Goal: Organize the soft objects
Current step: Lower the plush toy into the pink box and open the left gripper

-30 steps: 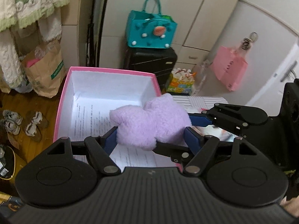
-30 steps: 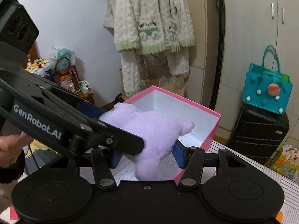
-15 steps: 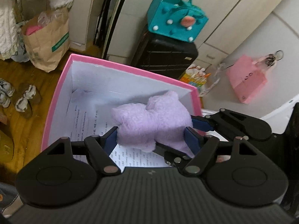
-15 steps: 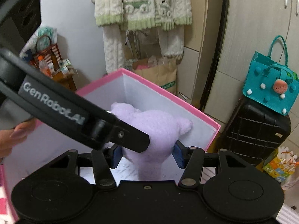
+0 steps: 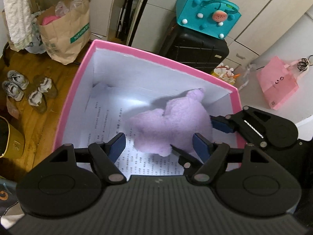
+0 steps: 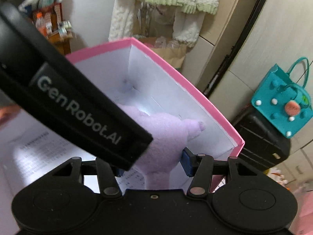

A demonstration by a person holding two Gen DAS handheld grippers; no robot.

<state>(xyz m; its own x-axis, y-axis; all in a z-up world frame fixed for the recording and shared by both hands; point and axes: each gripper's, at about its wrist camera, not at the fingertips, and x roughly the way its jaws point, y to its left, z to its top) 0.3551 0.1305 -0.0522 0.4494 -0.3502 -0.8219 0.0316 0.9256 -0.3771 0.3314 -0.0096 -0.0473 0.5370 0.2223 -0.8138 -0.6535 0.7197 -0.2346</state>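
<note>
Plush toy (image 5: 172,129), lilac and floppy, hangs low inside the pink box (image 5: 160,57), just over the printed sheets (image 5: 109,121) that line its bottom; whether it touches them I cannot tell. It sits toward the right-hand corner of the box, one stubby limb pointing at the white inner wall. The right gripper (image 6: 154,164) is the one carrying it: its jaws are closed on the toy's narrow lower part, blue pads pressed in from either side, which suits something this squashy, since a pinch at a thin spot keeps it from slipping. The left gripper (image 5: 159,144) is just beside it, with its jaws closing a little at this moment. Its left pad stands clear of the plush with paper showing between, and its right pad lies against or just behind the fur, so I judge it is not holding anything, only steadying or guiding. Both tools tilt steeply down into the box, which makes sense for setting the toy down gently. Letting go looks like the next step. Beyond the box stand a black suitcase (image 5: 193,49) with a teal bag (image 5: 207,17) on top.
</note>
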